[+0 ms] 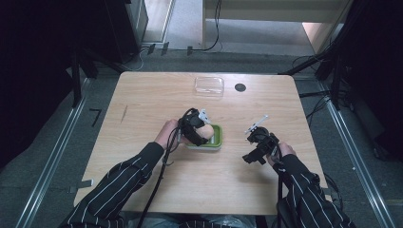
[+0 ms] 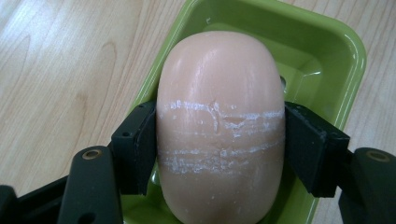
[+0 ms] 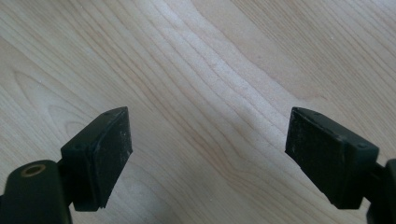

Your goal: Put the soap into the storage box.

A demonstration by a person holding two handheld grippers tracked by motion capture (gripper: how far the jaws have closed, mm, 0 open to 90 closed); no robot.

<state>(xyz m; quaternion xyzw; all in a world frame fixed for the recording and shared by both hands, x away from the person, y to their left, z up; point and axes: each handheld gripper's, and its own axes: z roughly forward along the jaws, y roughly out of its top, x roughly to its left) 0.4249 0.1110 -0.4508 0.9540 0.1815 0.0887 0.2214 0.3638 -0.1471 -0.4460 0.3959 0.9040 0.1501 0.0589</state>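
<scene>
L tool (image 2: pixel 219 140) clamps a pink soap (image 2: pixel 220 126) across its sides, over the green dish (image 2: pixel 345 60) at bench (image 1: pixel 157 95) centre. R tool (image 3: pixel 208 158) hangs w/ jaws wide apart, nothing btwn, over bare wood right of dish. Clear lid (image 1: pixel 209 86) sits far side.

Table (image 1: pixel 157 95): pale wood-grain top, matt, smooth.
Soap (image 2: pixel 220 126): peach bar, smooth with a soft sheen; rough white scuffed bands across its middle.
Dish (image 2: pixel 327 51): green plastic, glossy.
Left gripper (image 2: pixel 219 149): jaws of matt black plastic.
Right gripper (image 3: pixel 208 156): jaw pads matt black, faintly dusty.
Box (image 1: pixel 209 86): clear plastic, shiny.
Sleeves (image 1: pixel 128 178): dark pinstriped cloth.
</scene>
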